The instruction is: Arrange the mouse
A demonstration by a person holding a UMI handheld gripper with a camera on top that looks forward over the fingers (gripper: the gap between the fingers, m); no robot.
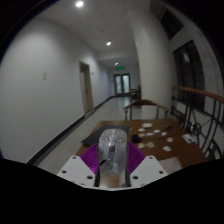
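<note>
Long white corridor with ceiling lights, double doors (121, 84) at frame centre. Wooden counter (160, 143) strewn with papers at lower right. Claw (111, 168) clamped on translucent mouse (111, 152), bottom centre, lifted above counter.

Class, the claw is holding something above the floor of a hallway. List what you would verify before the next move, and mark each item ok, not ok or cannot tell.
1. Mouse sits between the claw fingers: ok.
2. Both purple pads press on it: ok.
3. Table in sight beyond the claw: ok.
4. Bare spot among the paper pieces on the table: cannot tell.
5. Nobody in the hallway ahead: ok.
</note>
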